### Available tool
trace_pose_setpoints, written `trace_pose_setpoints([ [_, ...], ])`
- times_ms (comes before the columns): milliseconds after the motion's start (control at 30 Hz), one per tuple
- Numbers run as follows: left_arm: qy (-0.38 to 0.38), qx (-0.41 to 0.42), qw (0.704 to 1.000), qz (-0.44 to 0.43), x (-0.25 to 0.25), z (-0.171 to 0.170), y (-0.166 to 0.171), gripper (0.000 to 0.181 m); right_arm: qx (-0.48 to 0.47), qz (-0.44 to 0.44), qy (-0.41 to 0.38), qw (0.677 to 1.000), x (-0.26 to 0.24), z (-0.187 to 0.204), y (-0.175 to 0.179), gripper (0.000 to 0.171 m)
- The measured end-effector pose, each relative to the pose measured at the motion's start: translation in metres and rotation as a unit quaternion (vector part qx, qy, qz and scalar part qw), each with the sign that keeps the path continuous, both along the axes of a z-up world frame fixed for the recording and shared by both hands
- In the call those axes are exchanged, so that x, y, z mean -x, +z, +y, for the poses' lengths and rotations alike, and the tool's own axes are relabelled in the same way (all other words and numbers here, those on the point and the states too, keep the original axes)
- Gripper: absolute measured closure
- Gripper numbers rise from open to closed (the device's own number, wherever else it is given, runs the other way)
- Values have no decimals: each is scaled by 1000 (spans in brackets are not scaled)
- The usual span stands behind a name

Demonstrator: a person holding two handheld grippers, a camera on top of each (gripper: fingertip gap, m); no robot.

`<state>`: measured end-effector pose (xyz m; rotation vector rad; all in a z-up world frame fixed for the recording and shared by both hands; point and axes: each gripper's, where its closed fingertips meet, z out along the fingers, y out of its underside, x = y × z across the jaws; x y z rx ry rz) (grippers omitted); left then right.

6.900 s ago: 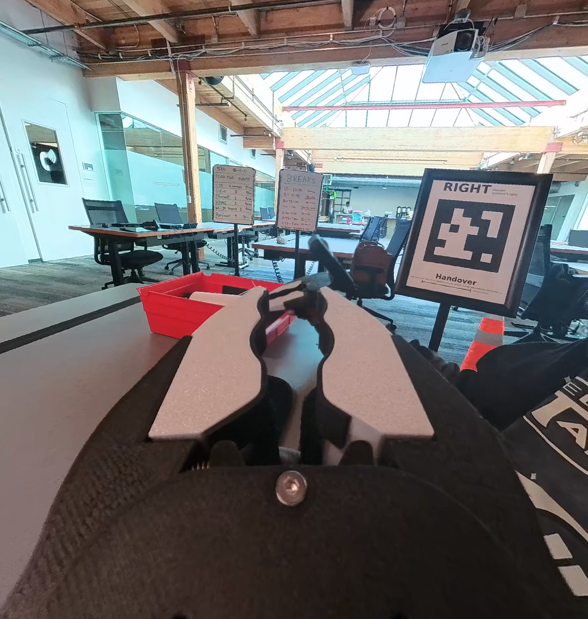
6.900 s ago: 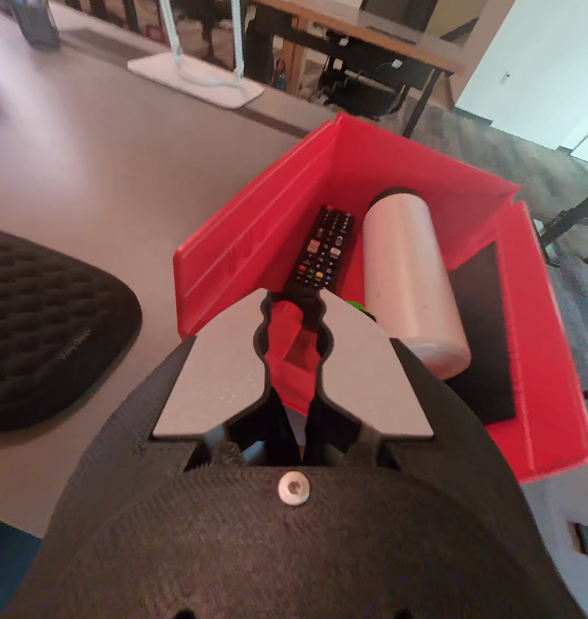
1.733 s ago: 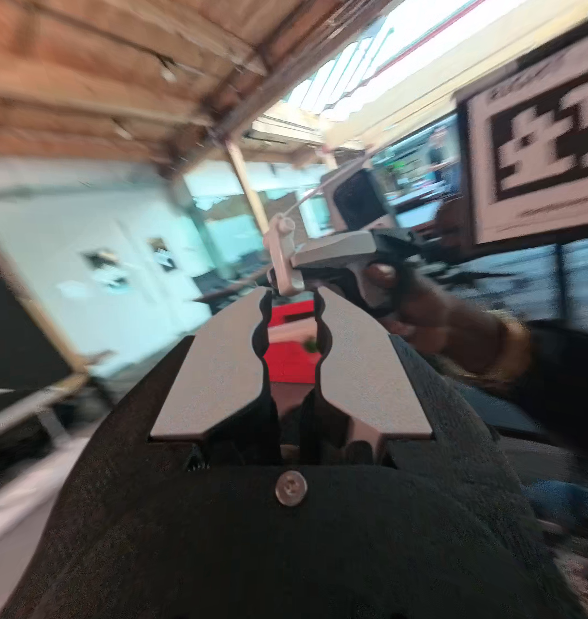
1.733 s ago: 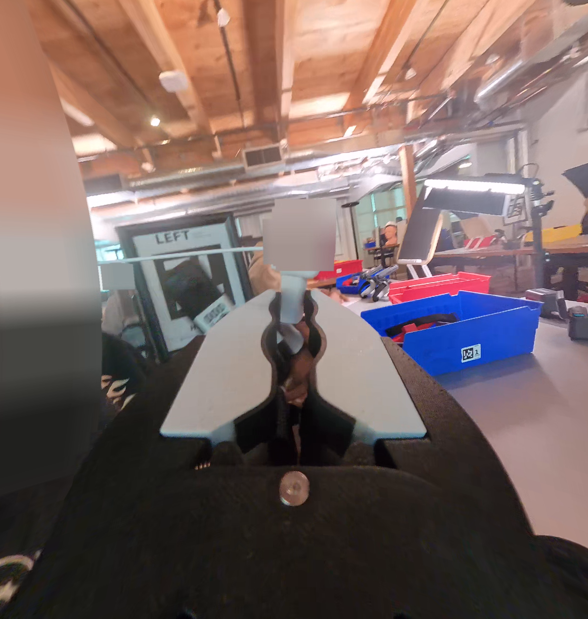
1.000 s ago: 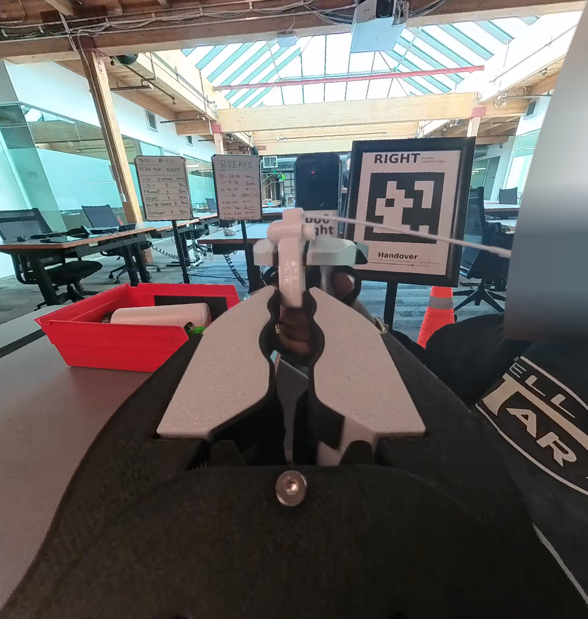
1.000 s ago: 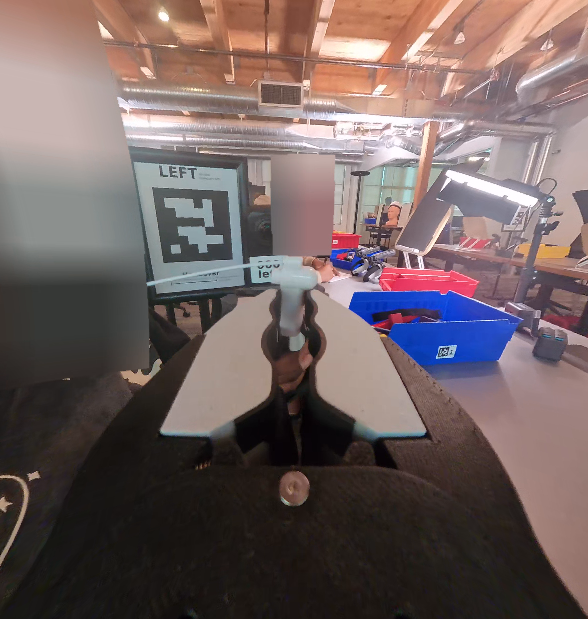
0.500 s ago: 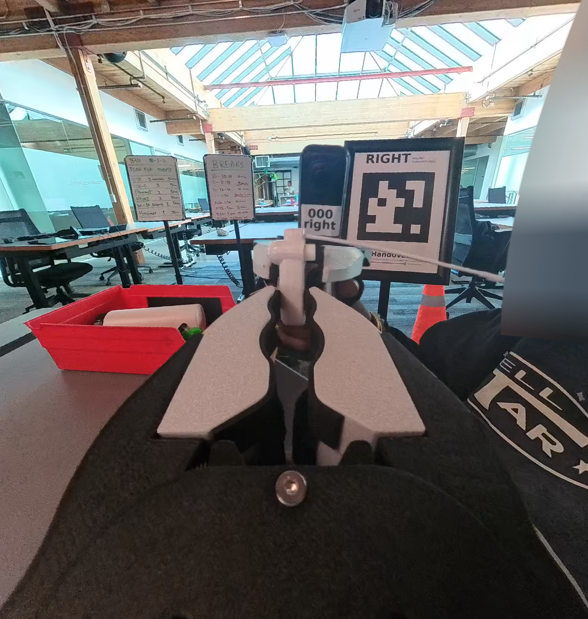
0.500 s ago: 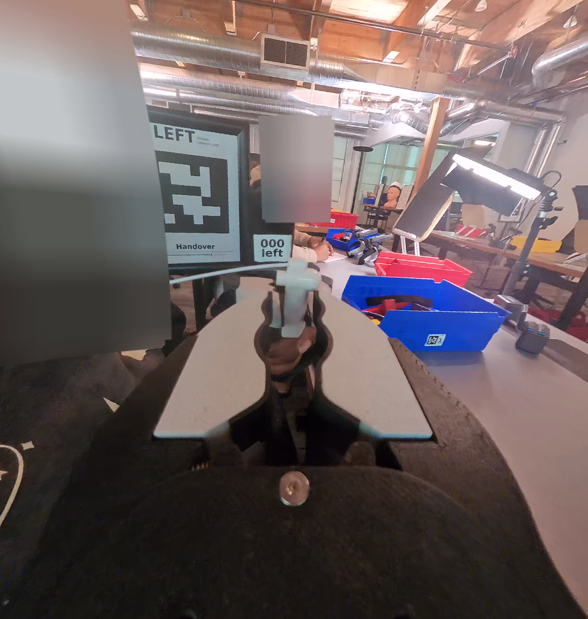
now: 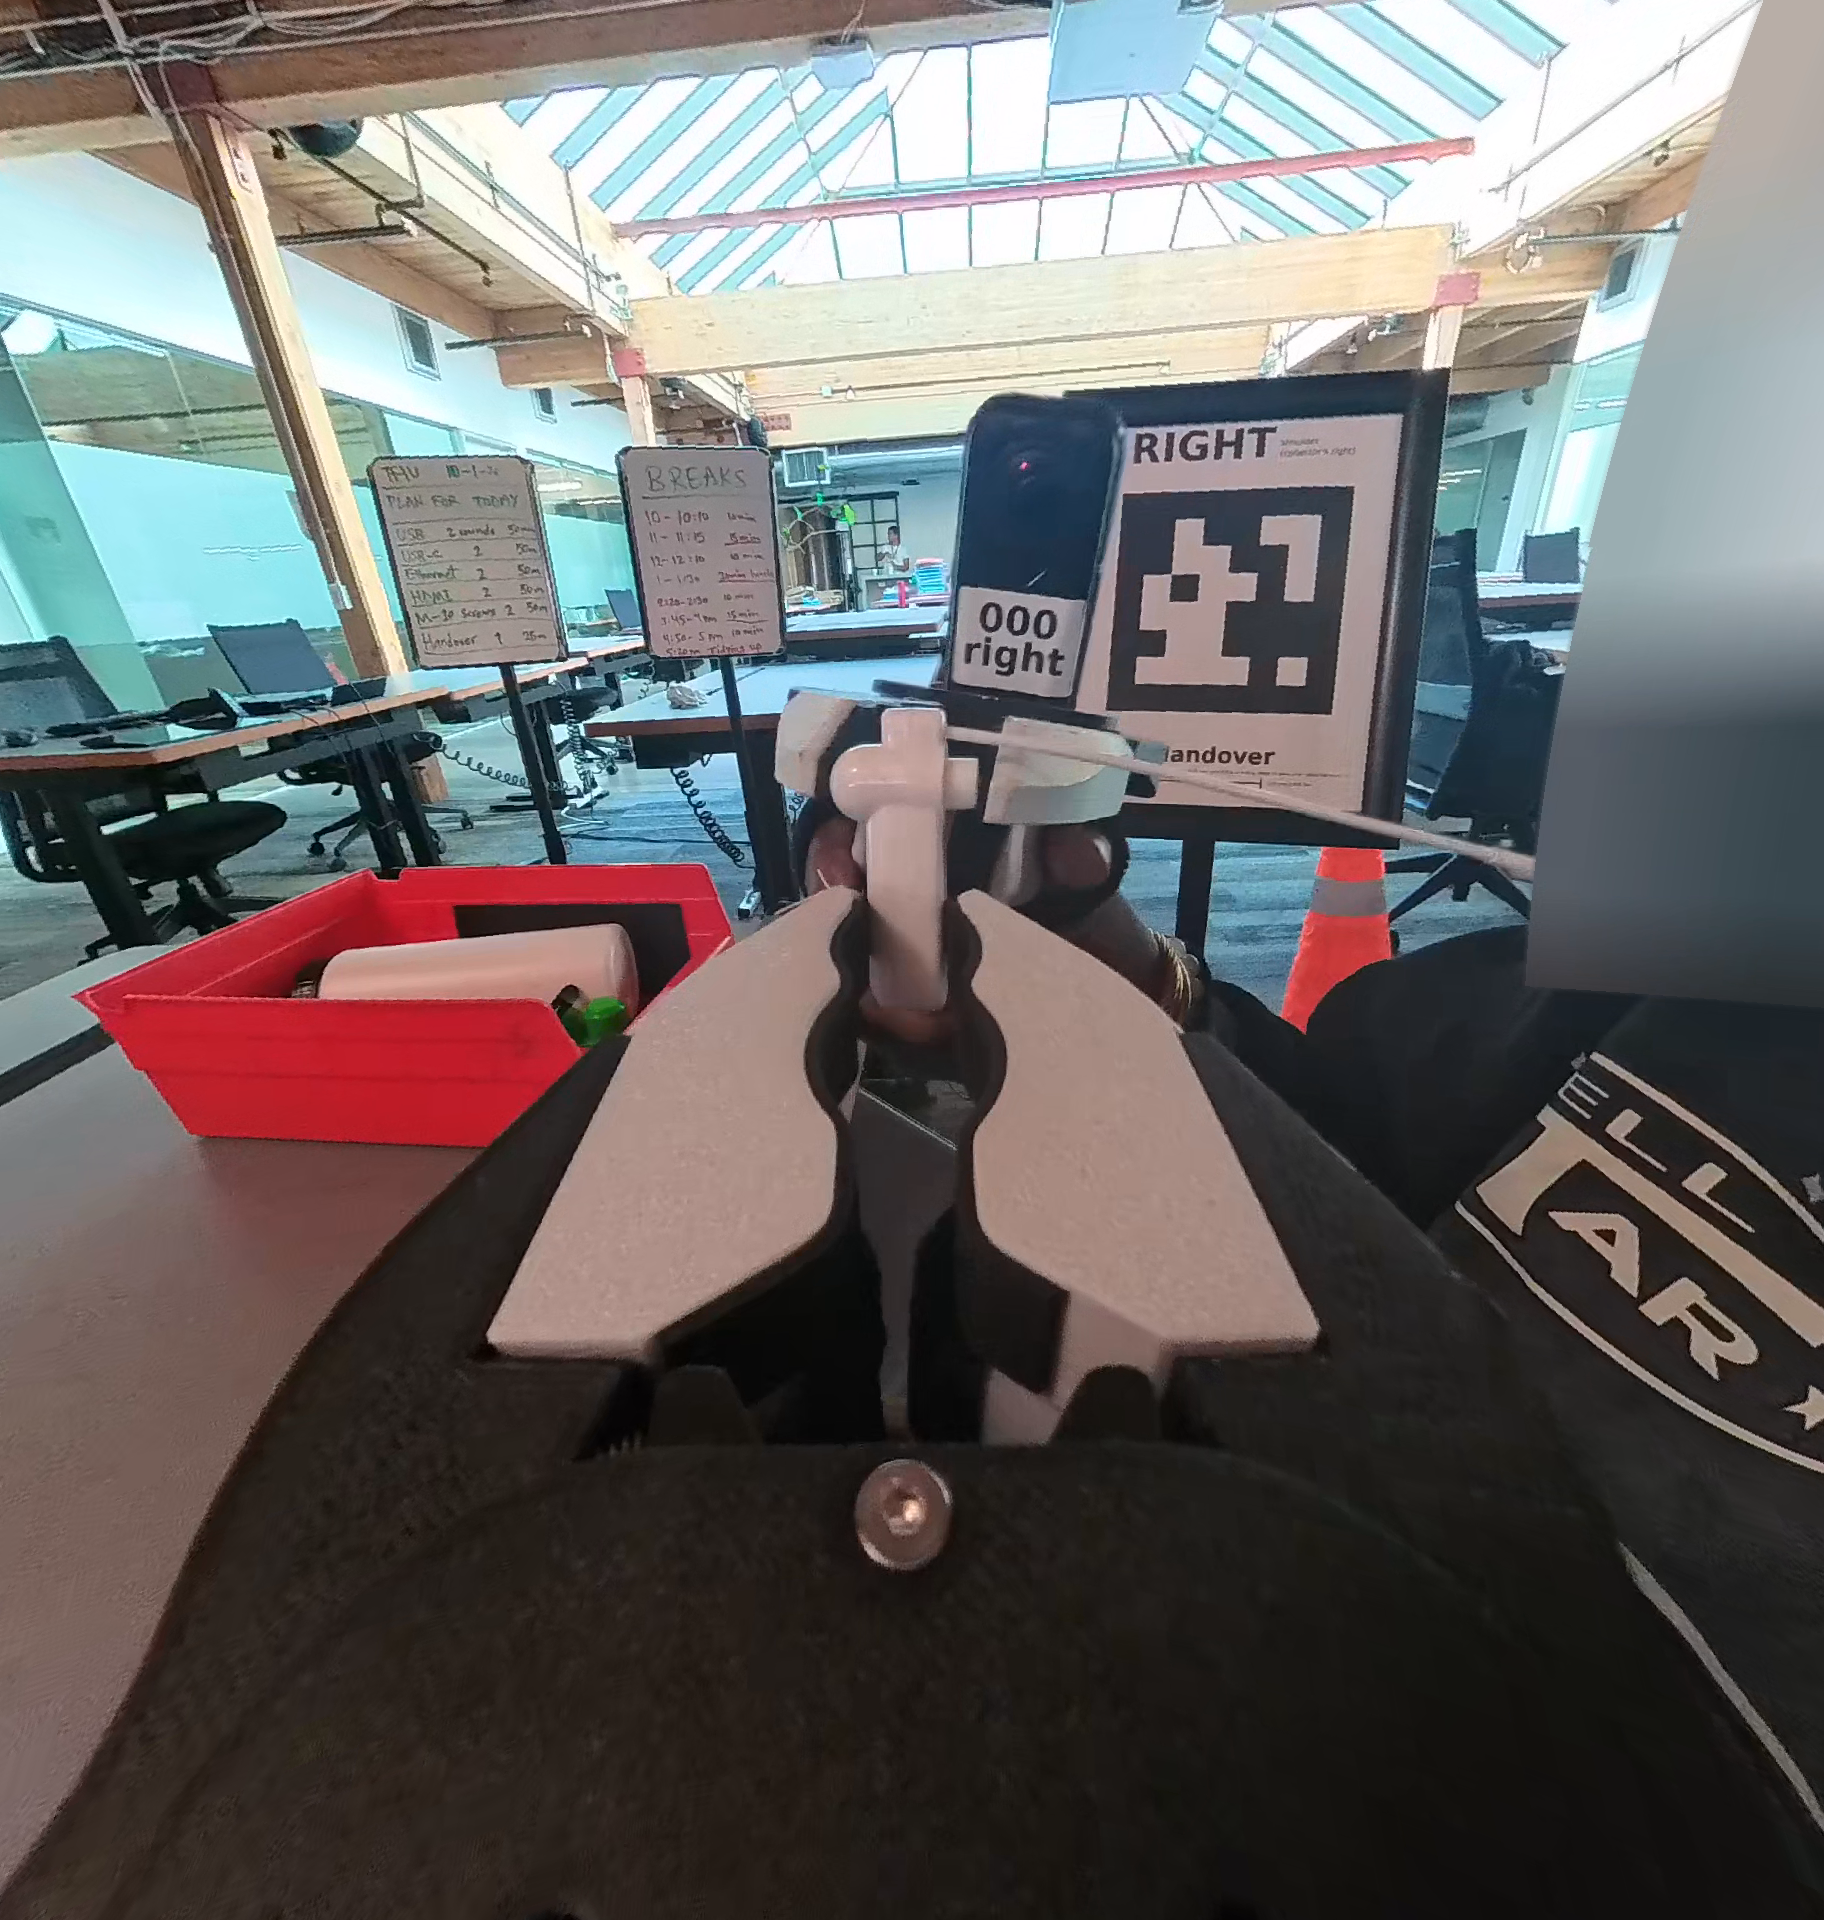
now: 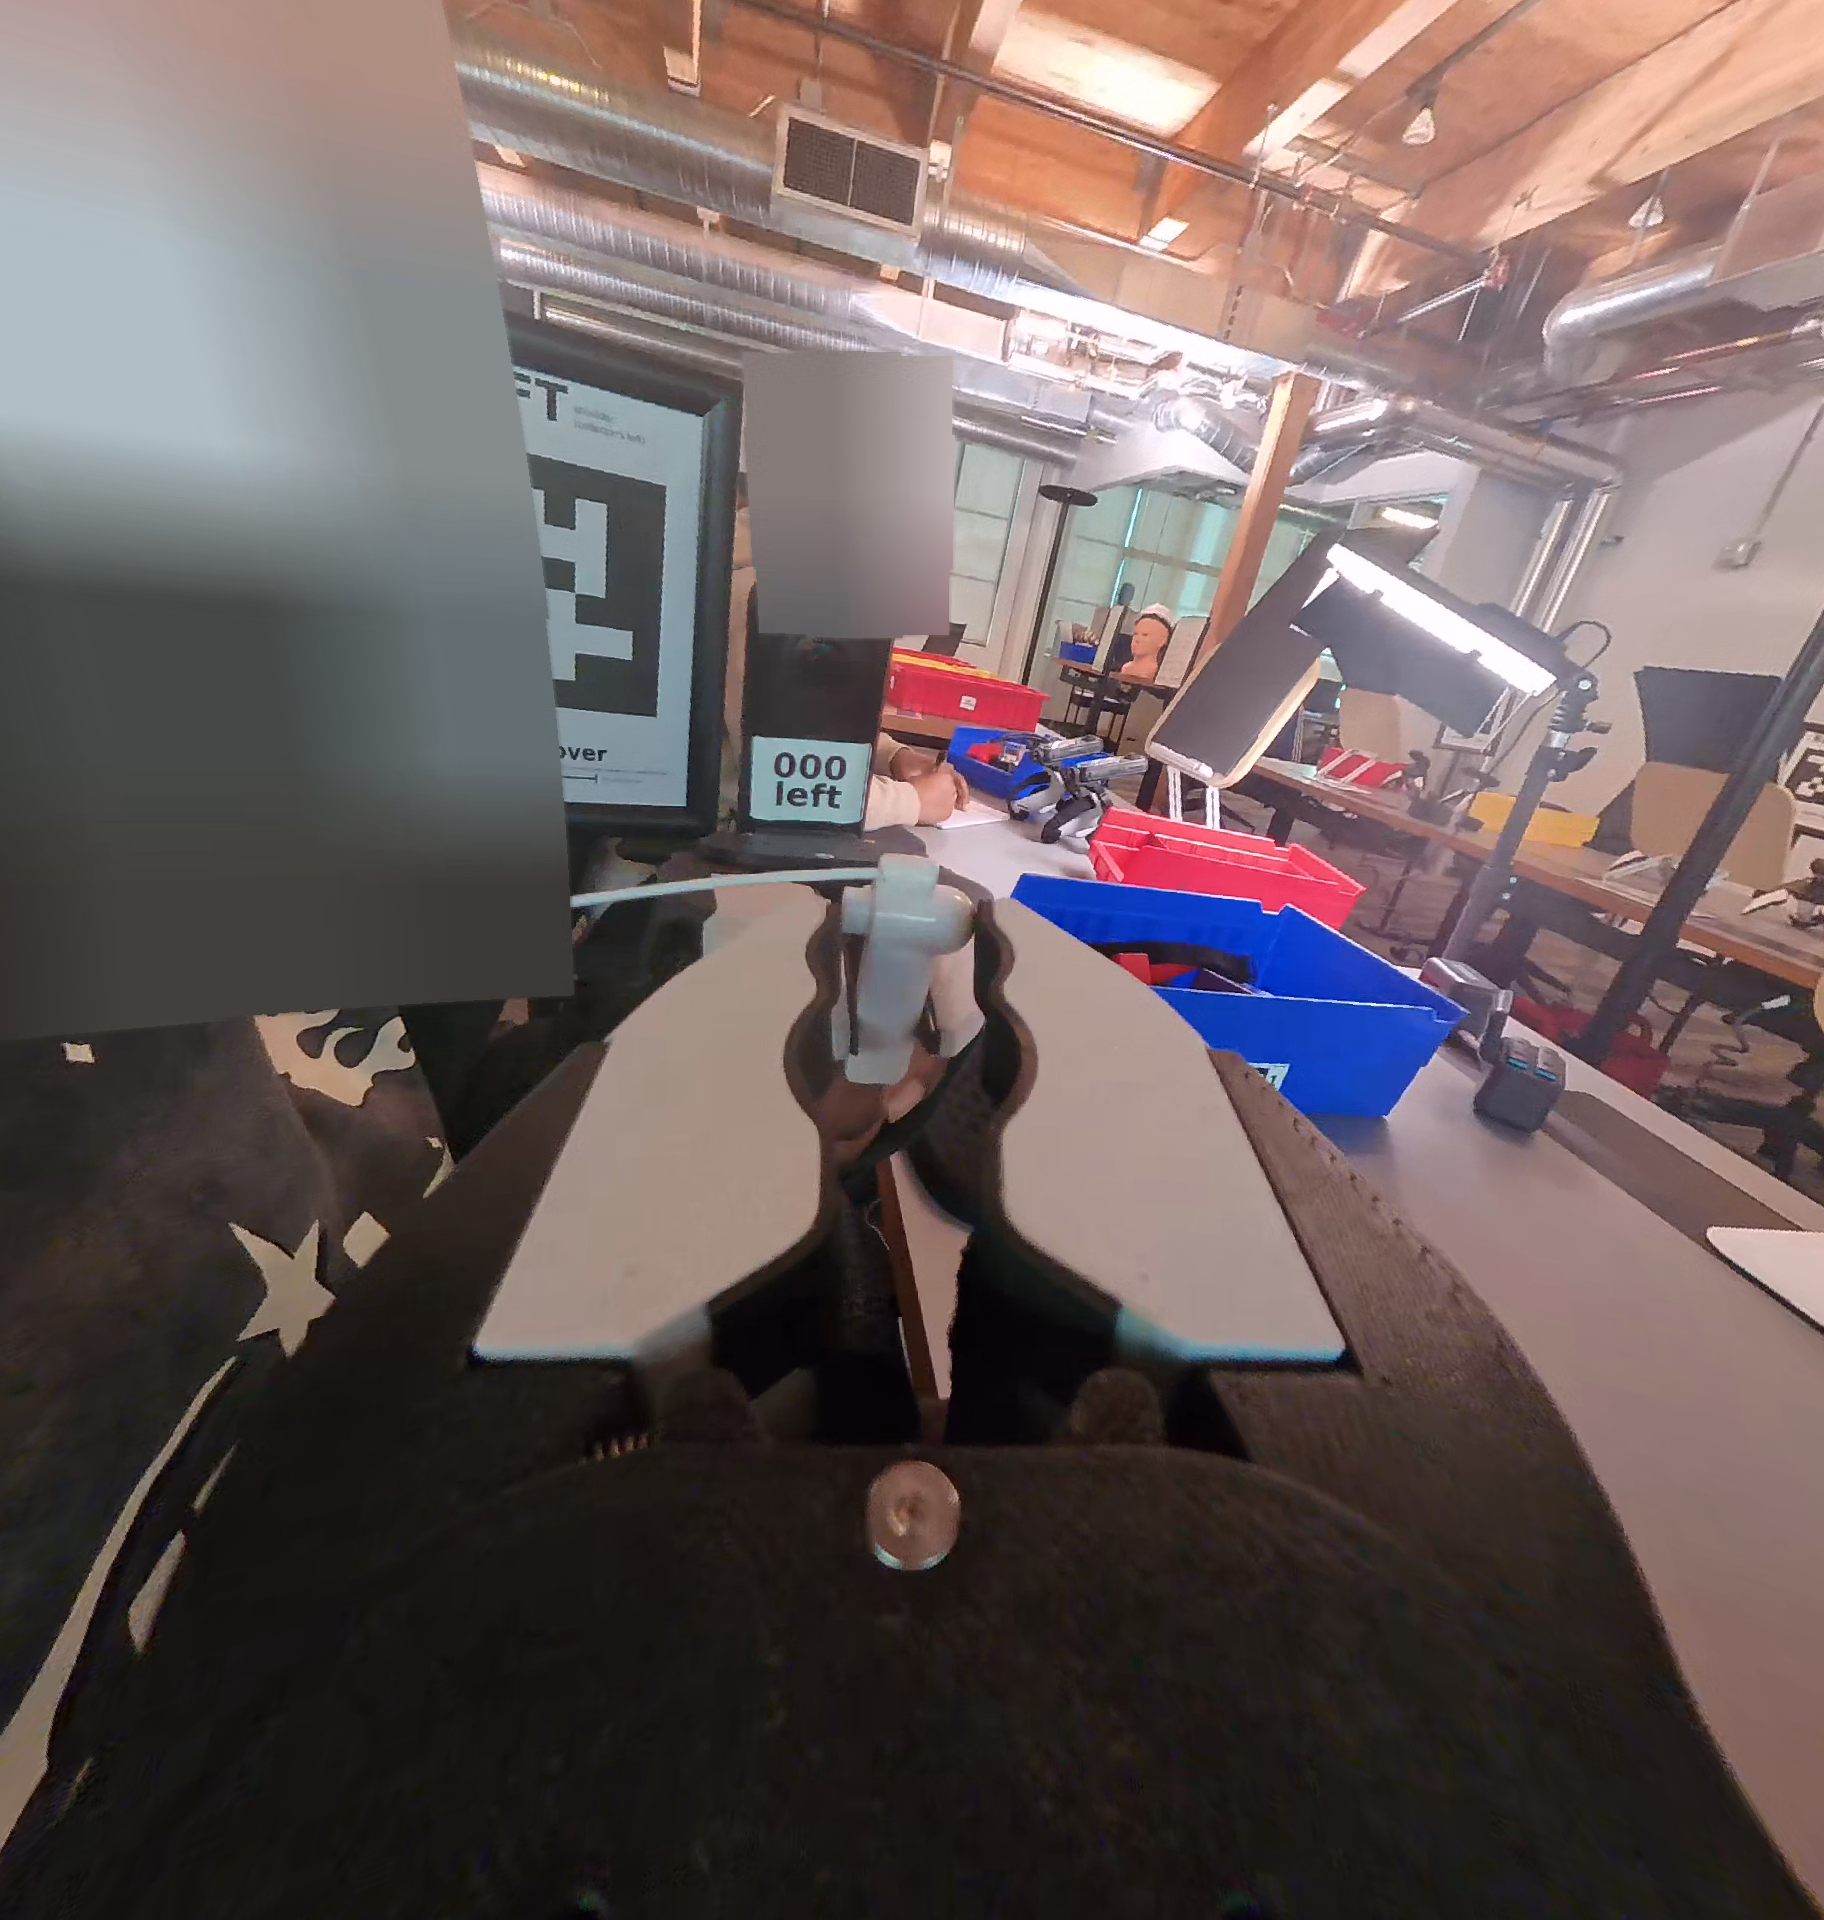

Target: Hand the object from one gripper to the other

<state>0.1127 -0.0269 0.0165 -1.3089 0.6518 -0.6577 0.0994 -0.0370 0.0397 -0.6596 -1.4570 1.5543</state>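
Left gripper (image 9: 906,935) clamps the white cross-shaped object (image 9: 903,831) in midair; right gripper (image 10: 892,987) brackets it, jaws slightly apart. The right should close fully before the left lets go.

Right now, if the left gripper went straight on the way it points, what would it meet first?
The white plastic piece, which sits between the fingertips of the left gripper. Straight behind it is the right gripper, facing head-on; it looks close, though depth is unclear.

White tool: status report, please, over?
Left gripper shut on white tool. Right gripper open around it. Nothing in the way.
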Motion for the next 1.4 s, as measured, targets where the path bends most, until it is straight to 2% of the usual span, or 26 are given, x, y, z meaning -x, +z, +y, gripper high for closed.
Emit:
trace_pose_setpoints([
  [167, 1, -9, 1000, 13, -3, -3, 0, 157, -4, -15, 30, 999, -2, -8, -4, 147],
  [333, -12, -14, 1000, 13, -5, -6, 2, 168, -11, -21, 35, 999, 0, -11, -8, 147],
  [400, 4, -24, 1000, 12, -1, -4, 3, 168, -11, -20, 25, 999, 2, -9, -8, 146],
  [467, 56, -45, 997, 20, 8, 4, 6, 168, -5, -13, 13, 1000, 1, -4, -5, 145],
  [533, 152, -86, 982, 68, 27, 15, 7, 168, 5, -15, 3, 1000, -1, 2, -3, 145],
  [600, 239, -125, 953, 138, 43, 22, 7, 168, 19, -19, -36, 999, -1, 17, 1, 146],
  [700, 314, -170, 908, 220, 53, 27, 6, 168, 27, -33, -94, 995, 1, 33, 1, 151],
  [833, 339, -187, 875, 289, 50, 33, -3, 168, 21, -67, -107, 992, 9, 28, -9, 147],
  [1000, 330, -194, 865, 324, 42, 35, -11, 167, 21, -97, -113, 989, 24, 25, -22, 146],
  [1067, 330, -196, 863, 330, 41, 35, -12, 167, 26, -92, -112, 989, 26, 25, -23, 156],
  [1167, 322, -193, 875, 305, 40, 35, -10, 166, 23, -86, -108, 990, 26, 26, -21, 159],
  [1300, 266, -160, 934, 179, 40, 28, 1, 153, 52, -24, -79, 995, 17, 28, -3, 159],
  [1400, 137, -84, 987, 22, 35, 16, 11, 144, 88, 22, -12, 996, 3, 24, 11, 159],
])
